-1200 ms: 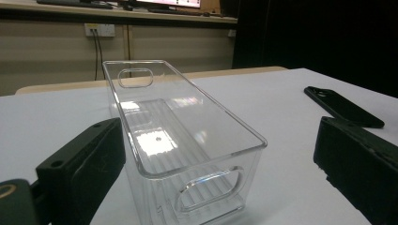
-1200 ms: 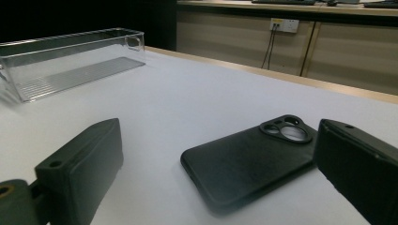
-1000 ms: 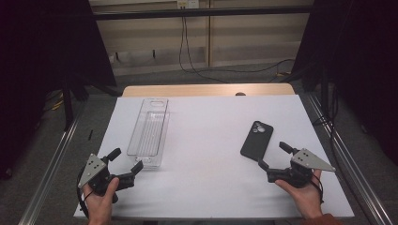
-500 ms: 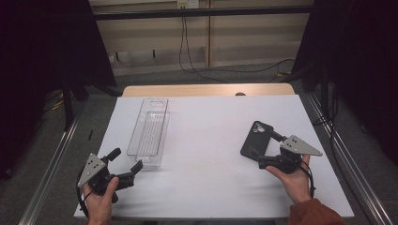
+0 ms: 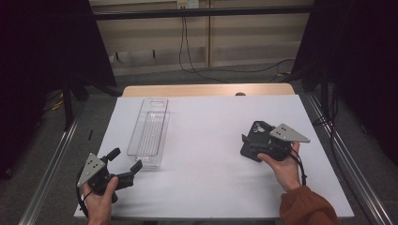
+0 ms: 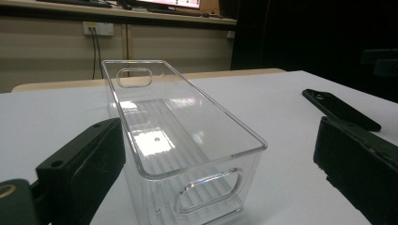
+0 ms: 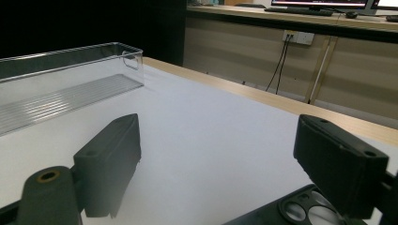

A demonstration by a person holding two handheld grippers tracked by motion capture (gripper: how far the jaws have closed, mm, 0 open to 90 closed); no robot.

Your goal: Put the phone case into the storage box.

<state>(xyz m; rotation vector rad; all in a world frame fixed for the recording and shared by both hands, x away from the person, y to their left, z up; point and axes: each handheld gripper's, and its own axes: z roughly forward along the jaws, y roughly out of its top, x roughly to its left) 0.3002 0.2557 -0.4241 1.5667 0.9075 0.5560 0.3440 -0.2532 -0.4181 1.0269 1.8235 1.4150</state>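
Observation:
A black phone case (image 5: pixel 257 127) lies flat, camera cut-outs up, on the right of the white table (image 5: pixel 206 140). My right gripper (image 5: pixel 248 147) is open over the case's near end, its jaws pointing left. In the right gripper view the case (image 7: pixel 286 211) lies low between the jaws of that gripper (image 7: pixel 220 136), nearer the right one. A long clear plastic bin (image 5: pixel 150 132) stands empty at the left. My left gripper (image 5: pixel 126 159) is open just before the bin's near end. In the left gripper view the bin (image 6: pixel 178 140) sits between the spread jaws of this gripper (image 6: pixel 220 140), and the case (image 6: pixel 340 110) lies far right.
A wooden strip (image 5: pixel 206 90) runs along the table's far edge. Metal rails (image 5: pixel 51 168) flank both sides, with dark curtains beyond. Cables (image 5: pixel 187 51) hang on the back wall. Bare white surface lies between the bin and the case.
My right gripper has moved forward and left from the table's near right up to the phone case, jaws now over its near end. The left gripper has stayed put.

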